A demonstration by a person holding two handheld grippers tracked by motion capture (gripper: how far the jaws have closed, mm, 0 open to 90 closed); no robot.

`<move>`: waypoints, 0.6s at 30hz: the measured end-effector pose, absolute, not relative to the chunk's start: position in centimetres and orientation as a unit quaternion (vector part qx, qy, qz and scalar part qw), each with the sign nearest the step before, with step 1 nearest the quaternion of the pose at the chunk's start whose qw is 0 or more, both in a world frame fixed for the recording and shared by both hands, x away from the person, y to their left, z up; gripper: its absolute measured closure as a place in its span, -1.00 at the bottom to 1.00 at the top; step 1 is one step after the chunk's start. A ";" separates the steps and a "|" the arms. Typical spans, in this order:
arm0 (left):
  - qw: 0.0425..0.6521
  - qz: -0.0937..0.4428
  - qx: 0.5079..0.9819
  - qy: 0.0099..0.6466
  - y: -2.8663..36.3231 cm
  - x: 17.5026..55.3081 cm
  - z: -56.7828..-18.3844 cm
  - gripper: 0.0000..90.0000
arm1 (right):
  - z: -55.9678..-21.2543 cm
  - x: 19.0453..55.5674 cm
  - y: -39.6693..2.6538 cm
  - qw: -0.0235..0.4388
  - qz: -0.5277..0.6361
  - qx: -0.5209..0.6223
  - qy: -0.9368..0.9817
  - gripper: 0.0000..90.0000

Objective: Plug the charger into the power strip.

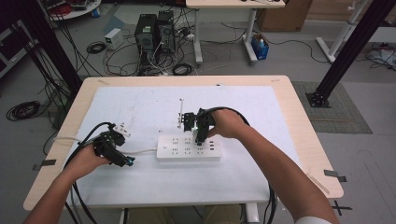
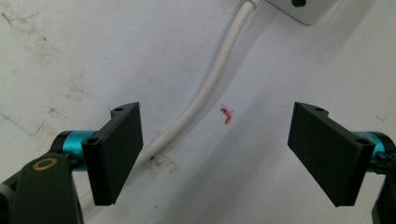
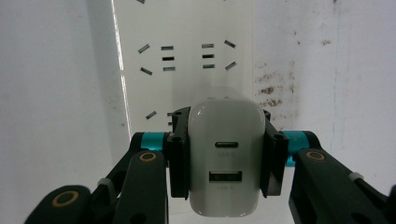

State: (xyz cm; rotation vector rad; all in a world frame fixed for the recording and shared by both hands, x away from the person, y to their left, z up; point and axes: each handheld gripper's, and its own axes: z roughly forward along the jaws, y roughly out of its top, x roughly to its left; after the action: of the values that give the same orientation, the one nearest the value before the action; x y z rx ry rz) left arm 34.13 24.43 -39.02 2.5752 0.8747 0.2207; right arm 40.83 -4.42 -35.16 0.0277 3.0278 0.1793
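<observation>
I have the right gripper (image 3: 226, 158) clamped on a white USB charger (image 3: 226, 163), its jaws pressing the two flat sides, and I hold it above the white power strip (image 1: 187, 148) that lies near the middle of the worktop (image 1: 289, 93). My judgement is that the step in hand is plugging the charger into one of the strip's sockets; whether its prongs have entered yet I cannot tell, since the body hides them. To do it well I would line the prongs squarely over a slot pair, keep the charger upright and push straight down, not at a slant, as the glossy rounded shell could slip between hard flat jaws. The left gripper (image 2: 215, 149) hangs with jaws wide and nothing between them, just above the strip's white cable (image 2: 210, 88); I could use it to steady the strip, which is light smooth plastic and may slide on the white sheet. The cable is round and bendy. The sheet is matt, stained brown in spots, with a small orange scrap (image 2: 226, 115) lying beside the cable.
</observation>
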 end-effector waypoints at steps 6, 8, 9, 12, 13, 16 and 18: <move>0.207 0.076 0.924 0.312 24.4 34.1 -39.2 -0.59 | -35.6 40.6 -4.0 0.056 0.036 -0.005 0.998 0.39; 0.208 0.076 0.924 0.312 24.4 34.2 -39.3 -0.59 | -35.6 40.5 -3.8 0.059 0.026 -0.011 0.998 0.39; 0.208 0.076 0.924 0.312 24.4 34.2 -39.3 -0.59 | -35.6 40.5 -3.7 0.060 0.020 -0.015 0.998 0.39; 0.218 0.072 0.923 0.310 24.4 34.1 -39.2 -0.59 | -35.6 40.7 -3.2 0.052 0.005 0.000 0.999 0.39; 0.220 0.073 0.923 0.308 24.4 34.1 -39.1 -0.59 | -35.6 40.8 -3.1 0.049 0.002 -0.001 0.999 0.39; 0.222 0.074 0.922 0.309 24.4 34.1 -39.1 -0.59 | -35.6 40.9 -2.9 0.048 -0.006 -0.005 0.999 0.39; 0.225 0.073 0.920 0.313 24.5 34.2 -39.3 -0.59 | -35.6 40.9 -2.9 0.046 -0.007 -0.002 0.999 0.39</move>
State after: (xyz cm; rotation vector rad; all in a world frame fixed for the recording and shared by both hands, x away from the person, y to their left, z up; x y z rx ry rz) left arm 34.15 24.50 -39.28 2.5382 0.8631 0.2013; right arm 40.88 -2.88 -35.63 -0.0063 3.0486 -0.0228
